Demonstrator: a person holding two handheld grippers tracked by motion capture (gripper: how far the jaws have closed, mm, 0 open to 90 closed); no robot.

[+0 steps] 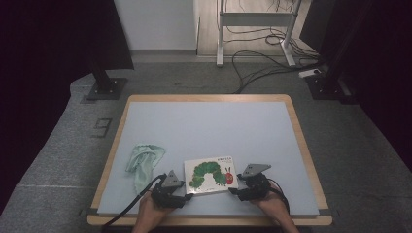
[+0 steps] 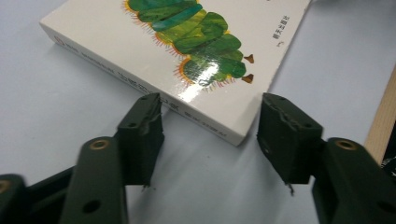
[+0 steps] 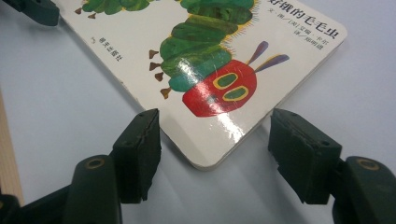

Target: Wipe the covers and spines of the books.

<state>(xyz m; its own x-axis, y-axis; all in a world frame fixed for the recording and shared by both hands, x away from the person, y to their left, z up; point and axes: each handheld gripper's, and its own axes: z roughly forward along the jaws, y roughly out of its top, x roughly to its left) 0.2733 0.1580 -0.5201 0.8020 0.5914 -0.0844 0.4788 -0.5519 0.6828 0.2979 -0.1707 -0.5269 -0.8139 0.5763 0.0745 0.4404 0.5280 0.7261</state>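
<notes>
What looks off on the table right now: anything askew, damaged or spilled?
Nothing spilled. The picture book lies flat but slightly askew to the table edge, a gripper at each near corner. The jaw pads of the left gripper and right gripper look chipped and worn. The green cloth lies crumpled to the book's left.

The book [image 3: 196,70] carries its title in red Chinese characters along the cover's 1 o'clock edge, reading 好饿的毛毛虫; smaller credit lines beneath are too fine to read. A small black publisher's mark sits at the cover's 9 o'clock edge, illegible. Spine [image 2: 140,93] lettering is blurred. On the floor at 9 o'clock of the counter [image 1: 209,98] stands a "9" [image 1: 102,127].
</notes>
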